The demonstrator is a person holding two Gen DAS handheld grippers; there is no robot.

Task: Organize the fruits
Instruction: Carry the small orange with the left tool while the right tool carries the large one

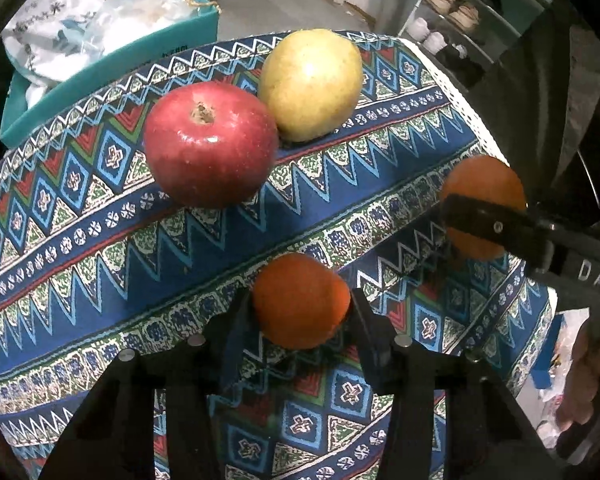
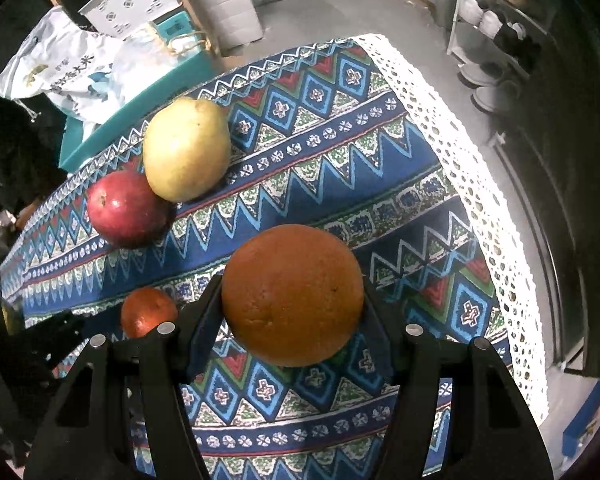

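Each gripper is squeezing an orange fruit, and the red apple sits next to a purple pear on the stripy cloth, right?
Nearly. The pear is yellow, not purple, as the left wrist view shows. It does sit beside the red apple on the cloth.

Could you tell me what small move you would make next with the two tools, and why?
Probably lift both straight up a little. The left tool is shut on the small orange and the right tool on the large orange, both low over the patterned cloth, clear of the apple and pear.
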